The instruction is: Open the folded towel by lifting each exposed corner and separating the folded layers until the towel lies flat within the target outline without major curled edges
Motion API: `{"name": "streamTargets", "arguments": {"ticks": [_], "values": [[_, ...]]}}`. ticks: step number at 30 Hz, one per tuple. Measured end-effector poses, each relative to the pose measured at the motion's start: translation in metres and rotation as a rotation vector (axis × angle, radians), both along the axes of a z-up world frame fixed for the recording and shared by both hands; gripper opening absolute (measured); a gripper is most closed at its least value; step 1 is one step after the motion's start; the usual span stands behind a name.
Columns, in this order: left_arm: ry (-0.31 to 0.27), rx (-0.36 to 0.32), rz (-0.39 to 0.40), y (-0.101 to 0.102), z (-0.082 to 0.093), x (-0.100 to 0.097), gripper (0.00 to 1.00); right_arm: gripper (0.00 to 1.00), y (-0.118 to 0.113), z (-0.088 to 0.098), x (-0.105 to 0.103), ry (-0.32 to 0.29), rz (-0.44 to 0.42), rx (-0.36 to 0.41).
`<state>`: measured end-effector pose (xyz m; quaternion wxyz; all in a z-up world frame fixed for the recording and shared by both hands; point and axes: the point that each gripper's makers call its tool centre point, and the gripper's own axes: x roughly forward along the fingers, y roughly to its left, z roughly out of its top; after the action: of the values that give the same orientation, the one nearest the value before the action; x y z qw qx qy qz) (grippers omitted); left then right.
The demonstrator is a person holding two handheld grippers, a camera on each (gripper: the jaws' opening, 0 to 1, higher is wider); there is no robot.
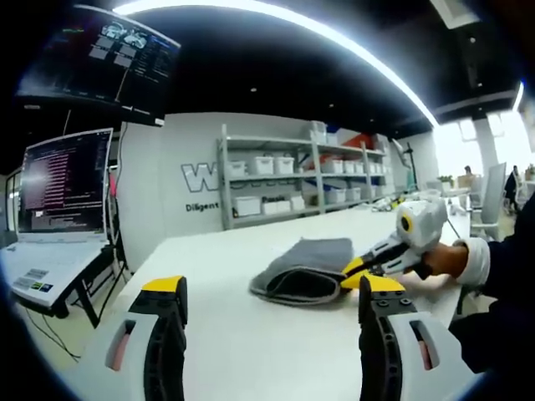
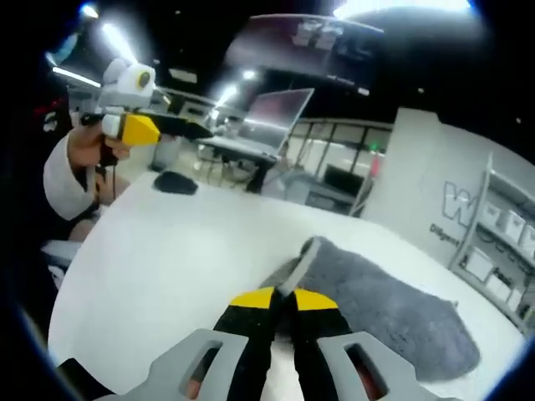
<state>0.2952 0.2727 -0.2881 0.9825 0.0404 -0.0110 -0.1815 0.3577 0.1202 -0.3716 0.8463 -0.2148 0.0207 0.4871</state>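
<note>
On the white counter (image 1: 251, 334) the grey towel (image 1: 305, 269) lies folded, well in front of the shelving (image 1: 292, 180) on the far wall. The right gripper (image 2: 284, 294) has its fingers closed on the towel's near edge, and a thin strip of cloth rises between the tips. The left gripper (image 1: 272, 296) is held above the counter, near the towel but apart from it, its fingers spread wide and holding nothing. A laptop (image 1: 63, 192) stands off the counter's side.
</note>
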Motion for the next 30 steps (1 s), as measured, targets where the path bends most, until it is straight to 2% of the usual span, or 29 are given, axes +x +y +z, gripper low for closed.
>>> {"name": "streamTargets", "arguments": {"ticks": [9, 15, 24, 30], "values": [[0.017, -0.045, 0.017, 0.005, -0.001, 0.001, 0.89, 0.01, -0.012, 0.001, 0.000, -0.008, -0.015, 0.006], [0.037, -0.057, 0.020, 0.004, -0.005, 0.003, 0.92, 0.01, -0.026, 0.010, 0.001, 0.001, -0.042, 0.056], [0.059, -0.062, 0.020, 0.000, -0.010, 0.006, 0.96, 0.01, -0.044, 0.014, 0.001, -0.035, -0.074, 0.052], [0.059, -0.059, 0.002, -0.011, -0.012, 0.008, 0.98, 0.01, -0.056, 0.021, 0.003, -0.070, -0.099, 0.055]]}}
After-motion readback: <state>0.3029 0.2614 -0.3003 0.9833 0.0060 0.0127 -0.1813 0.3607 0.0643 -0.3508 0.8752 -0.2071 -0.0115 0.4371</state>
